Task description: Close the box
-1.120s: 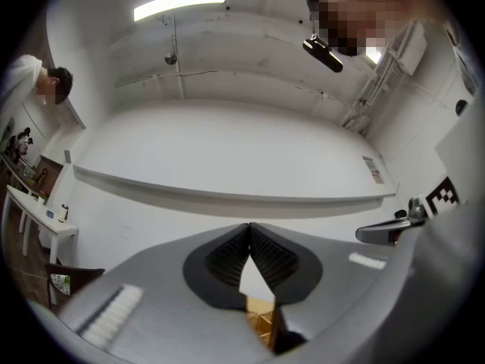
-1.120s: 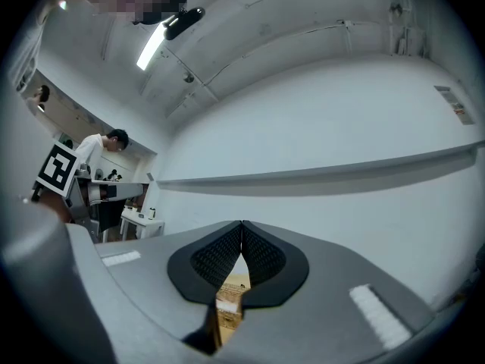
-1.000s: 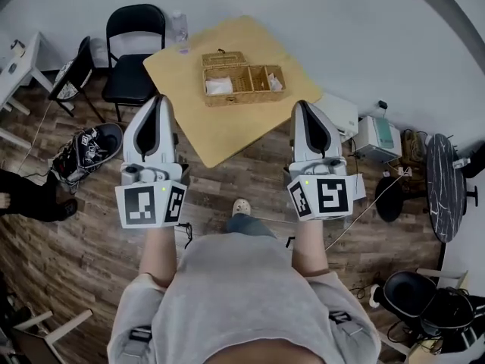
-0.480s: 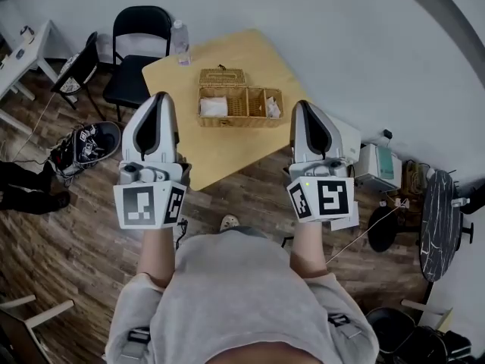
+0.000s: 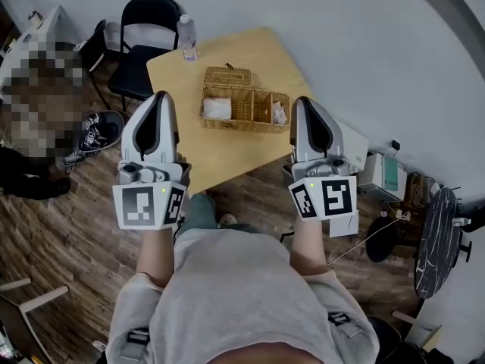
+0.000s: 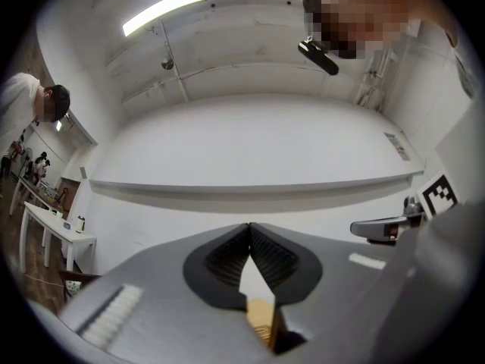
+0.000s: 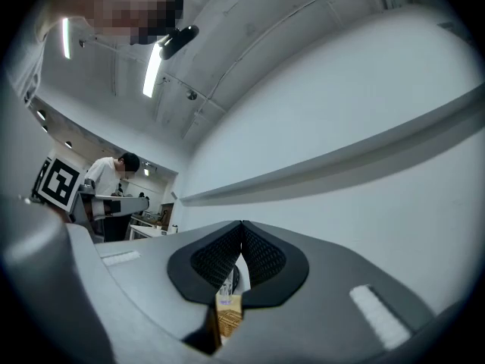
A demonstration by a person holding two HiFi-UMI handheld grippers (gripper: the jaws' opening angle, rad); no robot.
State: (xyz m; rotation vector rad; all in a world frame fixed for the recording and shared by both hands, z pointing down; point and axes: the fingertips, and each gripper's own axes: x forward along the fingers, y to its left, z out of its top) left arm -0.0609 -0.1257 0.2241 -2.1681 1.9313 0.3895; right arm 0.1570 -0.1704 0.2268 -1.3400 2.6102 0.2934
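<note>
Fingers [image 6: 224, 258] of the left gripper [image 5: 161, 97] are pressed together at their tips with nothing between them, and the right gripper's [image 5: 302, 101] fingers [image 7: 261, 255] are likewise shut and empty. Both grippers are held side by side in front of the person, well apart from each other and clear of the box.

The wicker box [image 5: 242, 124] sits open near the middle of the yellow wooden surface [image 5: 220, 156], its lid [image 5: 227, 76] tipped up at the far left end. Inside, dividers make several compartments: a white item [image 5: 217, 108] lies in the left one and a small pale item [image 5: 279, 113] in the right one. In each gripper view only a sliver of tan wicker shows below the closed fingers.

A clear water bottle [image 5: 186, 38] stands at the surface's far left corner, well apart from the box. Beyond that corner is a black chair [image 5: 144, 33]. Dark wood floor [image 5: 61, 226] surrounds the surface, with a pair of shoes [image 5: 95, 130] lying left of it and a white-and-green unit [image 5: 383, 177] against the wall to the right.
</note>
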